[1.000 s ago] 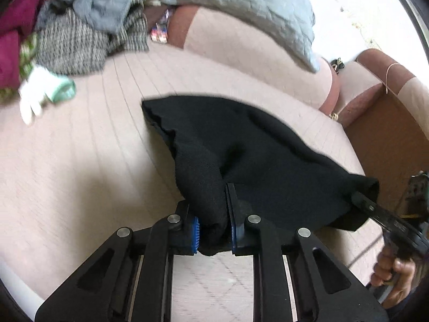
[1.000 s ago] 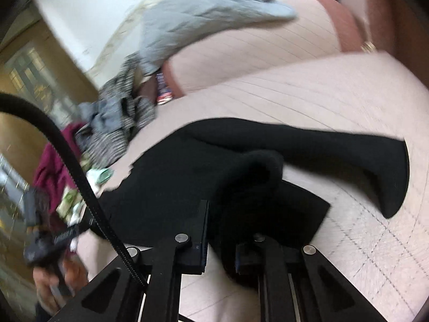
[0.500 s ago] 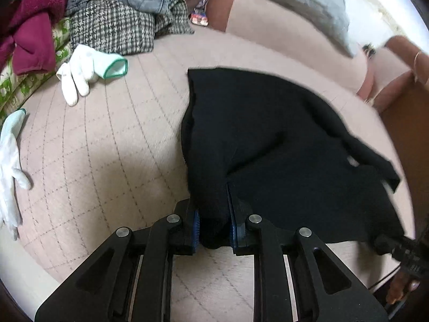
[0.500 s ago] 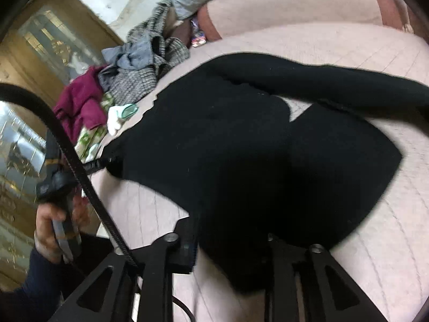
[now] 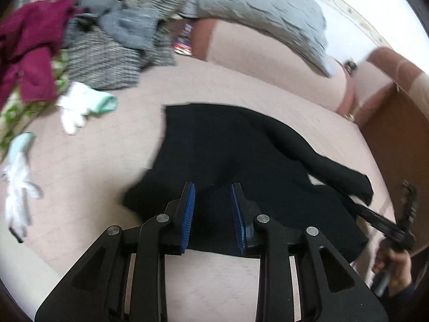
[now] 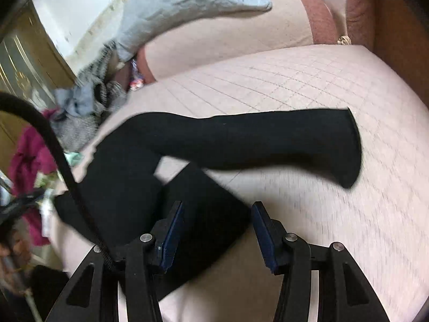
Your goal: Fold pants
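Observation:
Black pants [image 5: 236, 158] lie spread on the pink quilted bed [image 5: 112, 145], waist end near the front edge. My left gripper [image 5: 213, 187] is open and empty, just above the near edge of the pants. In the right wrist view the pants [image 6: 214, 139] show one leg stretched to the right and the other leg end folded near me. My right gripper [image 6: 217, 206] is open and empty over that near leg end. The right gripper also shows in the left wrist view [image 5: 375, 217] at the right edge of the pants.
A heap of clothes [image 5: 107, 40] lies at the far left, with a maroon garment [image 5: 29, 48] and white gloves [image 5: 80, 104]. A grey quilted pillow [image 5: 268, 13] leans on the headboard. A black cable [image 6: 59, 155] crosses the right wrist view.
Both grippers have opened and let go of the pants. The pants dropped flat onto the bed and both grippers pulled back a little.

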A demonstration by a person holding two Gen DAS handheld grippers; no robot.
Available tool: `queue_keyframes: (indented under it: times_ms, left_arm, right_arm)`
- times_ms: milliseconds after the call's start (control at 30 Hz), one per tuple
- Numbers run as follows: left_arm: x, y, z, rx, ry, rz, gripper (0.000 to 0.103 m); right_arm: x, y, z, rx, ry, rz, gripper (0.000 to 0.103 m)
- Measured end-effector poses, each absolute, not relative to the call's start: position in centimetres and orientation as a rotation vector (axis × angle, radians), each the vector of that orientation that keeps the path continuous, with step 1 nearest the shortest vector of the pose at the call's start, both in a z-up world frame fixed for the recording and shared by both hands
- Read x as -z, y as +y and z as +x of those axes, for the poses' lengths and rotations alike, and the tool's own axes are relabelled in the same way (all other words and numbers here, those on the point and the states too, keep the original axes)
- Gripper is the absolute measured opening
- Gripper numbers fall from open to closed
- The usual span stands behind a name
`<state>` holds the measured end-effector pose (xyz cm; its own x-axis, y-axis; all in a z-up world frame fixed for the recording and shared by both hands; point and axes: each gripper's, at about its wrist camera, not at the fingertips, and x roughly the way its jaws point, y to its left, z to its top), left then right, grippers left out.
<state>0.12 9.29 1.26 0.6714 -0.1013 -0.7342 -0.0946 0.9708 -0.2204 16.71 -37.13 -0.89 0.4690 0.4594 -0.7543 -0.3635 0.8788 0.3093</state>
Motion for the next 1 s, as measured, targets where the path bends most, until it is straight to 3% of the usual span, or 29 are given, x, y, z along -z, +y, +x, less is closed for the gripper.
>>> queue_keyframes:
  times_ms: [133, 233, 500, 767, 933, 1000]
  left_arm:
    - [2.3, 4.5, 2.5, 0.096, 0.933, -0.201, 0.025]
    - [4.7, 2.1, 3.5, 0.130, 0.990, -0.163, 0.025]
    - [5.2, 2.1, 3.5, 0.140, 0.964, -0.182, 0.025]
    - [5.3, 2.2, 2.6, 0.130, 0.956, -0.168, 0.025]
    - [3.4, 4.4, 1.8, 0.086, 0.904, -0.189, 0.025]
    - [2.2, 6.4, 1.3, 0.041, 0.867, -0.218, 0.025]
  right_arm:
    - [2.6, -34.4, 17.8, -0.516, 0.919, -0.039, 0.047]
    - [2.1, -34.4, 17.2, -0.546, 0.915, -0.085, 0.006]
    - [-3.9, -43.1, 13.1, -0.336, 0.771, -0.054, 0.006]
    - [1.5, -52.3, 14.2, 0.011, 0.920, -0.006, 0.006]
    - [-0.7, -52.3, 13.6, -0.046, 0.885, 0.079, 0.007]
    - [-1.9, -50.9, 13.1, -0.102, 0.858, 0.068, 0.015]
